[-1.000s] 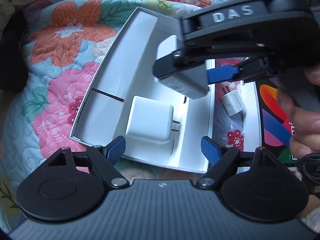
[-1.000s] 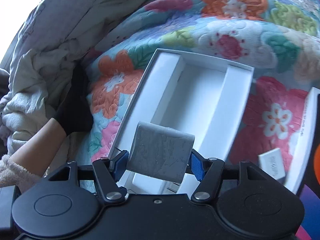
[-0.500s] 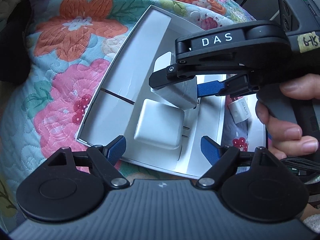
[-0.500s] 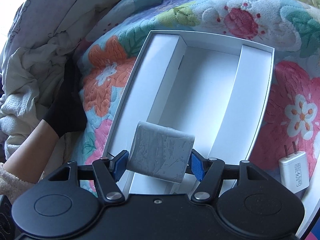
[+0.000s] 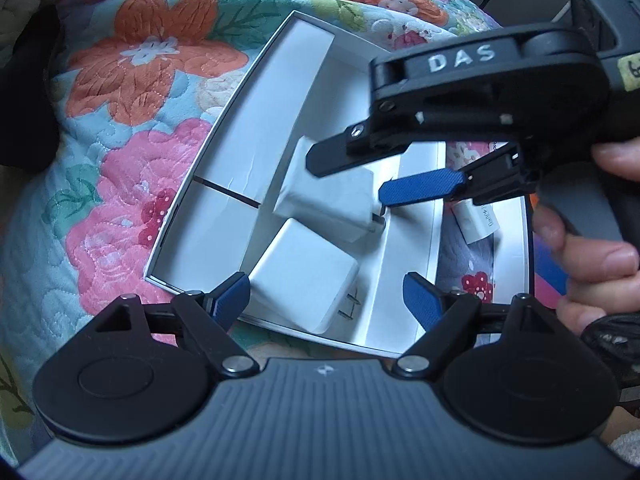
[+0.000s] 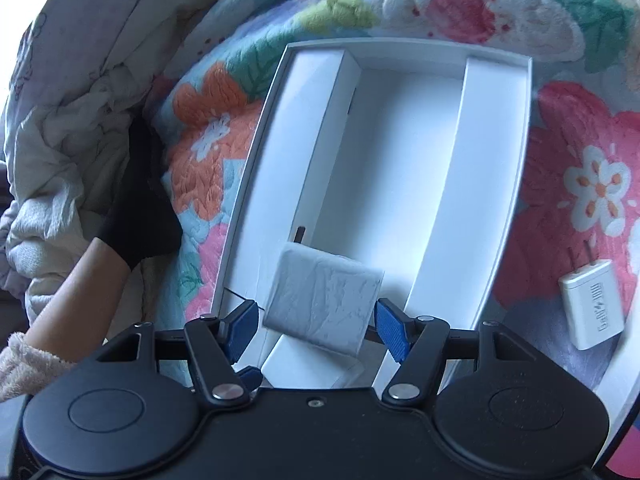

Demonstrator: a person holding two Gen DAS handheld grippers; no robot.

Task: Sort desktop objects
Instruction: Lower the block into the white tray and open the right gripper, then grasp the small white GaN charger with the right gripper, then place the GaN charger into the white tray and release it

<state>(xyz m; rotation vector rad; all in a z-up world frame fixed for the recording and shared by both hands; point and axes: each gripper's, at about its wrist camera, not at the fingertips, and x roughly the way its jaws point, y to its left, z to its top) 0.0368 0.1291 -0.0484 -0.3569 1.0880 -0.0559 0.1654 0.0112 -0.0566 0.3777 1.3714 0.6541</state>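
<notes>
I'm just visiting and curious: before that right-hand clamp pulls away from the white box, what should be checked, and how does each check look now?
1. Right gripper opened off the charger: ok, gaps show on both sides.
2. Charger inside the box: ok.
3. Charger resting flat: cannot tell.
4. It lies beside the other charger, not stacked on top: ok.
5. Left gripper open and empty: ok.
6. Small charger boxed: not ok, it lies on the quilt.

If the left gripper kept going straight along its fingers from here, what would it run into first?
Most likely the white charger lying in the white box, directly between the open left gripper fingers. Beyond it sits the second charger at the right gripper. Depth is hard to judge through the fisheye.
</notes>
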